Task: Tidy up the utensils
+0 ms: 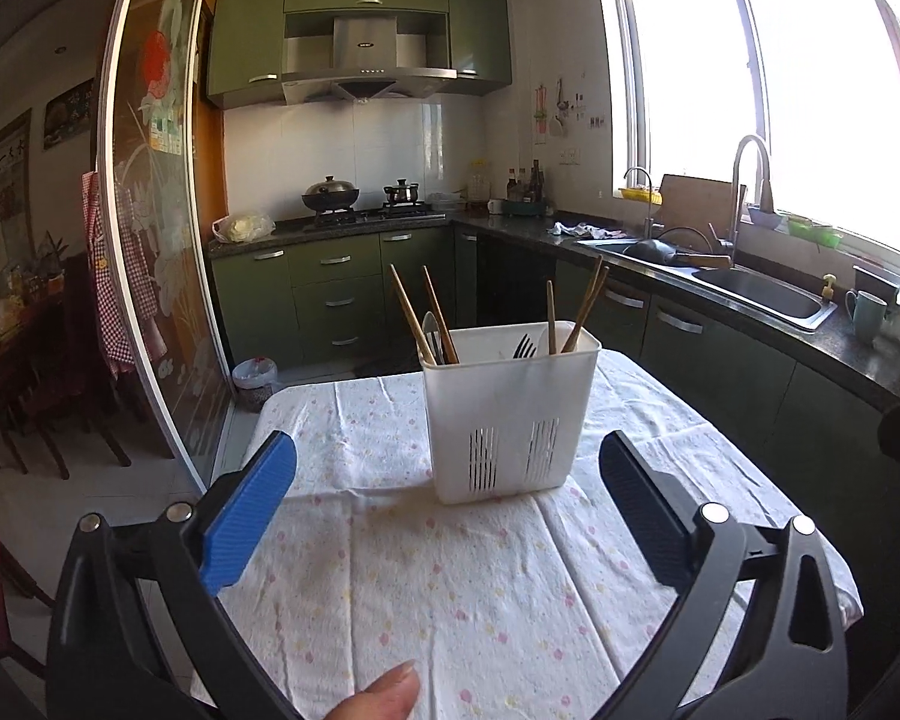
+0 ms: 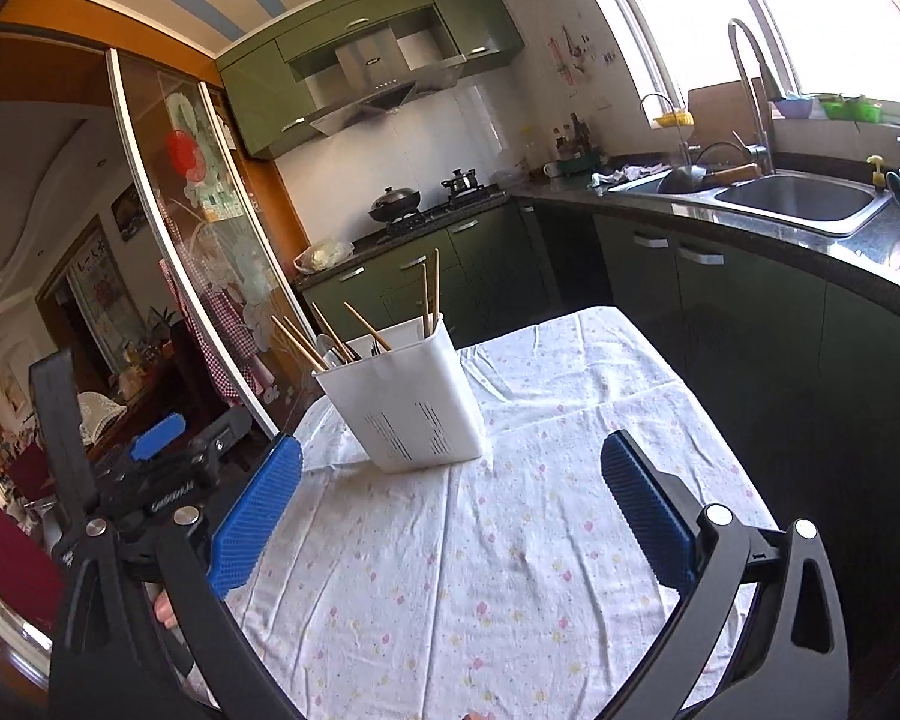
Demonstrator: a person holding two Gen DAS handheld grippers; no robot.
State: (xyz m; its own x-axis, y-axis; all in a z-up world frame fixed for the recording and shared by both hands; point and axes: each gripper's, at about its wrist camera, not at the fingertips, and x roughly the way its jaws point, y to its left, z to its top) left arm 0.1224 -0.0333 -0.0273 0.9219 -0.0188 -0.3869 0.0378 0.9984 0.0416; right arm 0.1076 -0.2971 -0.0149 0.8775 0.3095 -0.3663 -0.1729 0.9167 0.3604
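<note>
Left wrist view: left gripper point(image 1: 447, 498) jaws spread wide, empty, ribbed blue pads point(image 1: 247, 525). White plastic utensil holder point(image 1: 510, 414) at frame centre, upright on floral tablecloth point(image 1: 450, 600), slotted vents low on front. Wooden chopsticks point(image 1: 411, 315), fork point(image 1: 524, 347), spoon point(image 1: 431, 330) stand inside. Thumb tip point(image 1: 384, 693) at bottom edge.

Right wrist view: right gripper point(image 2: 450, 498) jaws wide apart, empty. Holder point(image 2: 405, 405) left of centre; chopsticks point(image 2: 431, 291) lean outward. Left gripper point(image 2: 150, 468) visible at left edge only here.
</note>
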